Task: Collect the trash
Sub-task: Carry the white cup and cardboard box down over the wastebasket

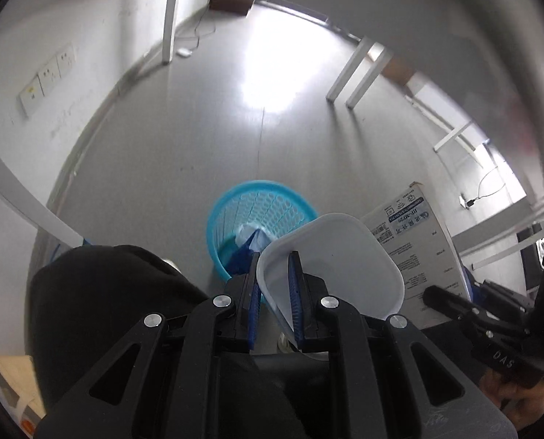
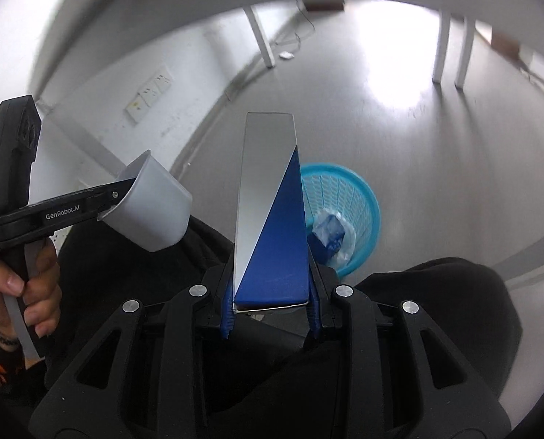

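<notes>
Some trash already sits in the blue basket on the floor, but two pieces are not in yet. The left gripper pinches the rim of a white plastic tub; the right gripper clamps a blue-and-silver carton. Both hang above and just short of the basket.

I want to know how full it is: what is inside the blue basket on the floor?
In the blue basket lie a crumpled dark blue piece and clear or whitish plastic wrap. The held silver-blue box covers the basket's left part, so more may be hidden.
</notes>
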A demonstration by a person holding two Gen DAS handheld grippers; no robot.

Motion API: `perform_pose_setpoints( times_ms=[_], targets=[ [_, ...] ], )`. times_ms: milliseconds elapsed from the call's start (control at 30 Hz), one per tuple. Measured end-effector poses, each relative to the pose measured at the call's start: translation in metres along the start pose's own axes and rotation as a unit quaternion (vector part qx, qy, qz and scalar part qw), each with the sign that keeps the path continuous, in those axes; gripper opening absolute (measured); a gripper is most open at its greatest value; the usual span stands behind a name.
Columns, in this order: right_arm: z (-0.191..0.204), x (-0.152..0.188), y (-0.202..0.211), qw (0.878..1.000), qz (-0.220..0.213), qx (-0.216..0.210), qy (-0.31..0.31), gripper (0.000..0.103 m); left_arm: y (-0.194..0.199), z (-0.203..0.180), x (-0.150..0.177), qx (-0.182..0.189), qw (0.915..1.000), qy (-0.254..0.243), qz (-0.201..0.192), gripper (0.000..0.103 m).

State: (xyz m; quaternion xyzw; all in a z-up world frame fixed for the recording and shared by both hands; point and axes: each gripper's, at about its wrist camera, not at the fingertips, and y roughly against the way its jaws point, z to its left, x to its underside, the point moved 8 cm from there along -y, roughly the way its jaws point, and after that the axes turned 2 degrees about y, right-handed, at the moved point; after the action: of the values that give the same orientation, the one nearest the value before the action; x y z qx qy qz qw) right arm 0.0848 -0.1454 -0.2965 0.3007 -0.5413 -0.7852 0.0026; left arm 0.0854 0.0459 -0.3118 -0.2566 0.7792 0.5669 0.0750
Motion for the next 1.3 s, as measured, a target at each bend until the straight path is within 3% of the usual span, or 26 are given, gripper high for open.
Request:
perform_pose_setpoints(
  times_ms=[633,900,1300],
  targets=[
    [-0.049,-0.017,-0.100,0.993,0.100,0.027,-0.054,0.029,-0.122,0.023,-0.042,-0.055,0.9961,0.016,0.067,0.013],
    [-0.058,-0.029,-0.151,0.988,0.133,0.037,-0.064,0.029,-0.159,0.033,-0.046,-0.054,0.9924,0.041,0.103,0.013],
    [-0.078,-0.029,-0.218,0.977,0.187,0.030,-0.094,0.029,-0.211,0.042,-0.056,-0.097,0.9840,0.047,0.142,0.013]
  ],
)
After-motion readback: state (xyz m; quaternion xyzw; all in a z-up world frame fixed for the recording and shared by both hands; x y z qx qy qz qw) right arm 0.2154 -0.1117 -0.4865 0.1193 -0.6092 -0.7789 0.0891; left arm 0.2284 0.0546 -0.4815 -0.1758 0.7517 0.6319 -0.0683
